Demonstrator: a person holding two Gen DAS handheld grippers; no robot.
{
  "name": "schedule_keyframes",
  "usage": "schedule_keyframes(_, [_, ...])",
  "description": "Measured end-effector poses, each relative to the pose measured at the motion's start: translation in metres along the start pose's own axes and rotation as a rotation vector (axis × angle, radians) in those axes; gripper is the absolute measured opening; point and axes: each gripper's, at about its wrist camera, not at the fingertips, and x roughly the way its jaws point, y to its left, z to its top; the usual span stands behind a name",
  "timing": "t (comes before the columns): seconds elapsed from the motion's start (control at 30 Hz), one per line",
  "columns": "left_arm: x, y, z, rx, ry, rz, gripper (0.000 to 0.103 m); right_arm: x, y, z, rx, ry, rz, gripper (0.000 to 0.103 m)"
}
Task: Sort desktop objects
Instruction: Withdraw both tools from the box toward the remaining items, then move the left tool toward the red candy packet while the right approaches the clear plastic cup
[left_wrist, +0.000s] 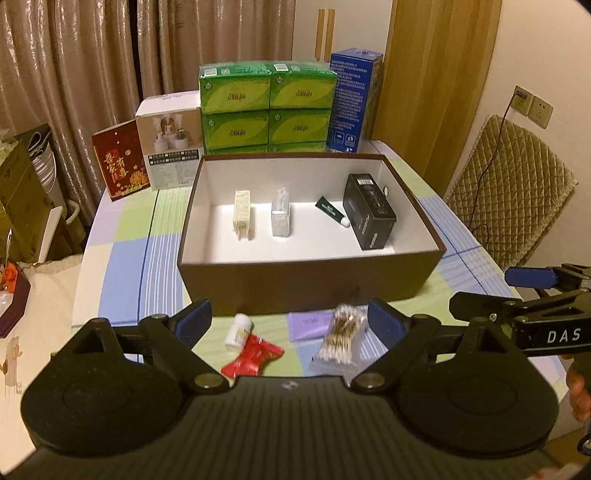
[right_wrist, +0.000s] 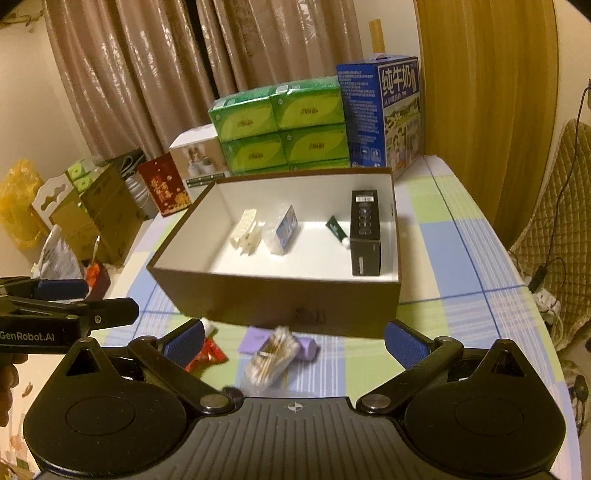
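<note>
Swab pack (left_wrist: 341, 338) btwn open left jaws.

Green tissue packs (left_wrist: 267, 107), milk carton (right_wrist: 384, 114), curtains (left_wrist: 74, 74) behind.

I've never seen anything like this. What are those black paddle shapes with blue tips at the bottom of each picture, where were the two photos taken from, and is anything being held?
They are hand-held grippers, one in each of a person's hands, each with a camera looking along its two fingers. One picture comes from the left gripper, the other from the right gripper; each also shows the other at its edge. Both stand open and hold nothing. On the checked tablecloth sits an open brown box containing a black carton, a dark tube and two pale items. In front of it lie a cotton swab pack, a red packet, a small white bottle and a purple pack.
</note>
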Motion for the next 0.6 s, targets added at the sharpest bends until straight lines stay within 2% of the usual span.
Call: schedule_keyframes(0.6, [-0.02, -0.009, -0.048, -0.011, 0.055, 0.037, 0.09, -0.019, 0.003, -0.044, -0.014, 0.061, 0.032, 0.101])
